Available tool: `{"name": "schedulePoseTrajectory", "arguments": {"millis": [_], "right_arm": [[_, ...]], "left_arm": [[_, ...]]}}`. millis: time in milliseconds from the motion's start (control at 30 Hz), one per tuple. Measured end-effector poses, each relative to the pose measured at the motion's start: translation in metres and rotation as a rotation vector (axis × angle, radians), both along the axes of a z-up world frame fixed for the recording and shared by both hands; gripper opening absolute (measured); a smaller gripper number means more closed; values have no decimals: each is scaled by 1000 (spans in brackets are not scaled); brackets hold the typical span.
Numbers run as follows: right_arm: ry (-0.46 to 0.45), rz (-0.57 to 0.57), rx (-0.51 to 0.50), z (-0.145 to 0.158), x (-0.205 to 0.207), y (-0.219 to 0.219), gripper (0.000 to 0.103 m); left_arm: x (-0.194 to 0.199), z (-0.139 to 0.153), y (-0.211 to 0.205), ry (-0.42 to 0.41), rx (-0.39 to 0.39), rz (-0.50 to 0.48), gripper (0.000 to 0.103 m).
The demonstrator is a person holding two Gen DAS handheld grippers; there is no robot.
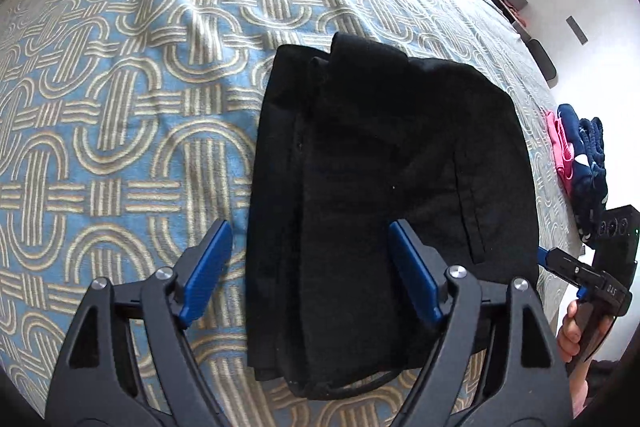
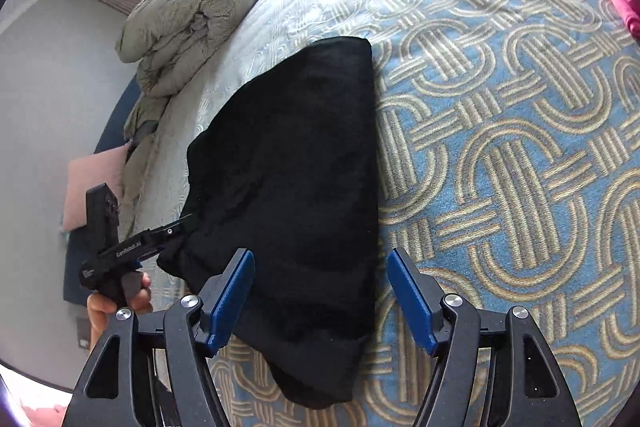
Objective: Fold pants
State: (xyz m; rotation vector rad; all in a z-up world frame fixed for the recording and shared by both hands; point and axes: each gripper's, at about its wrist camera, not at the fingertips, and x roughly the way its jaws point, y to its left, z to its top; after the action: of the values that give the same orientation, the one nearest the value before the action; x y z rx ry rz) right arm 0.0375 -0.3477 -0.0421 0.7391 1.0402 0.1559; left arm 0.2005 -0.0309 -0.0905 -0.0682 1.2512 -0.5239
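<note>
Pants: we are looking at the black pants [image 1: 384, 195] lying folded into a thick bundle on the bedspread [image 1: 120, 131], near the bed's near edge; in the right wrist view the bundle [image 2: 296, 195] is filling the middle of the frame.

Left tongs: our left gripper [image 1: 310, 267] is hovering with its blue pads [image 1: 206, 267] spread wide, gripping nothing; the right pad is sitting over the bundle's near part, the left pad over bare bedspread.

Right tongs: our right gripper [image 2: 320, 297] is gaping wide too, holding nothing, straddling the bundle's right edge.

Cross-check: from the left view, the right gripper's tip is reaching the bundle's right edge; whether it is touching, we cannot tell.

Bedding: a rolled grey duvet [image 2: 188, 15] is sitting at the far end.

Extras: pink and navy clothes [image 1: 576, 155] are lying beside the pants, apart from them.
</note>
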Motion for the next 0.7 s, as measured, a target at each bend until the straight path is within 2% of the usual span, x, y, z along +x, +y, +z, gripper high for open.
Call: {"name": "schedulePoseTrajectory", "arguments": {"millis": [100,300,433,533,700], "right_arm": [[-14,8,58,-8,14,-4,71],[-31,60,131,-18,45,-3,71],[-20,77,167,-24,55,-5,71],[-1,75,199,-27,58,-8,71],[5,102,92,-19,55,3,73]], "left_arm": [[0,-2,-3,-24,-13,-38,81],[7,-3,6,-13,-99,-60,80],[8,-5,9,-55,-107,-76,81],[9,-7,6,-64,-120,-78,85],[8,-9,-12,-58,-70,-147,95]]}}
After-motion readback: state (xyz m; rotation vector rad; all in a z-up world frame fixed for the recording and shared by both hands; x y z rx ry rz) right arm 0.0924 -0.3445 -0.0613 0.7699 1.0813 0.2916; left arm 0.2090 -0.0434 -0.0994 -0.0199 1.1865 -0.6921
